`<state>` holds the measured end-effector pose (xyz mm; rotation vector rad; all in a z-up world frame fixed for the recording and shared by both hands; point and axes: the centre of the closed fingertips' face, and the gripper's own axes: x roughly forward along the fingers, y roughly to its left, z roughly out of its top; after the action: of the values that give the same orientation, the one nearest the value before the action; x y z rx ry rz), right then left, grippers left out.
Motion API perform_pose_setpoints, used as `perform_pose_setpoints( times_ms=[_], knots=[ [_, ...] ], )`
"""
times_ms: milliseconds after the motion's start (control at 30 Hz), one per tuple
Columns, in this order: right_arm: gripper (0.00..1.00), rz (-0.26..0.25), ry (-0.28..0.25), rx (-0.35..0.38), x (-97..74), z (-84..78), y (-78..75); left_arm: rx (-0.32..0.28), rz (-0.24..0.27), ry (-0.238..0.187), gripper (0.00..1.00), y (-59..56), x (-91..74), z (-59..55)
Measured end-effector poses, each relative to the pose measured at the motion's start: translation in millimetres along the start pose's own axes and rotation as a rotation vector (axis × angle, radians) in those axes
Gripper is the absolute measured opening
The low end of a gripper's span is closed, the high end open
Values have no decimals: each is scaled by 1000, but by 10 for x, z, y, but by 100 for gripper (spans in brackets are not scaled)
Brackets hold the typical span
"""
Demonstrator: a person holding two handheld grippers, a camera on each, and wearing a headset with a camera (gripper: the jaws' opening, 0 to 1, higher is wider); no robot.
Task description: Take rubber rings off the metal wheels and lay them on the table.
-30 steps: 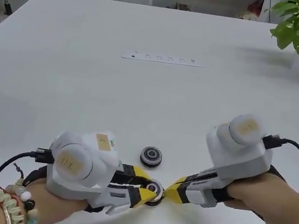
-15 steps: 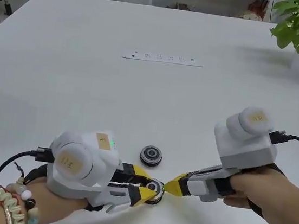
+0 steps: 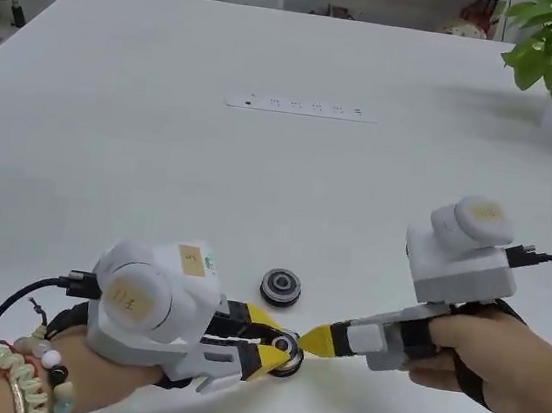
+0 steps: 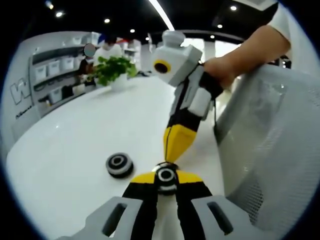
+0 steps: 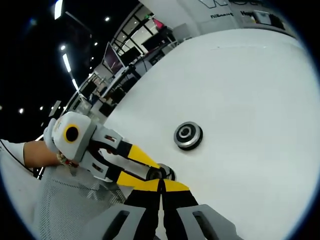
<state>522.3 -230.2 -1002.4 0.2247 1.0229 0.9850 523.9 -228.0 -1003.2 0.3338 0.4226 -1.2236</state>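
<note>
Left gripper (image 3: 273, 353) clamps a metal wheel (image 3: 286, 348) low over the table (image 3: 259, 184), bracing it while the right gripper (image 3: 312, 342), jaws pressed together, noses at its rubber ring (image 4: 166, 187), apparently to peel it. A second wheel (image 3: 279, 287) lies nearby.
</note>
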Motion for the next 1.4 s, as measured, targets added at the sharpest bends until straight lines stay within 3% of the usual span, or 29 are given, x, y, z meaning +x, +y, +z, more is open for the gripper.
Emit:
perform_pose_setpoints(
  times_ms=[233,267,300,367,433,500,533,567,733,1167,1300,1400],
  knots=[
    [0,48,-17,-4,22,40,125,-2,4,-1,14,5,4,1],
    [0,99,-42,-16,29,85,233,-2,7,-2,14,9,5,2],
    [0,107,-84,4,27,169,270,-4,6,-2,14,6,6,2],
    [0,23,-42,-50,31,115,144,-6,6,-3,14,5,6,4],
    [0,-8,27,-56,59,-29,67,-5,7,-4,14,6,6,5],
    [0,-20,46,-66,73,-88,-14,-8,9,-6,14,6,6,6],
    [0,25,-60,-90,121,113,49,-9,10,-7,14,5,6,7],
    [0,-6,13,-57,60,6,0,-8,11,-8,14,3,5,8],
    [0,-20,10,-58,35,3,-45,-37,5,-28,14,1,3,11],
    [0,-20,0,-56,41,-5,-33,-98,-11,4,18,-17,3,24],
    [0,-40,5,-65,12,1,-66,-61,-24,26,20,-53,-14,15],
    [0,-43,-5,-59,-8,32,-75,-46,-50,41,28,-111,-33,36]
  ],
)
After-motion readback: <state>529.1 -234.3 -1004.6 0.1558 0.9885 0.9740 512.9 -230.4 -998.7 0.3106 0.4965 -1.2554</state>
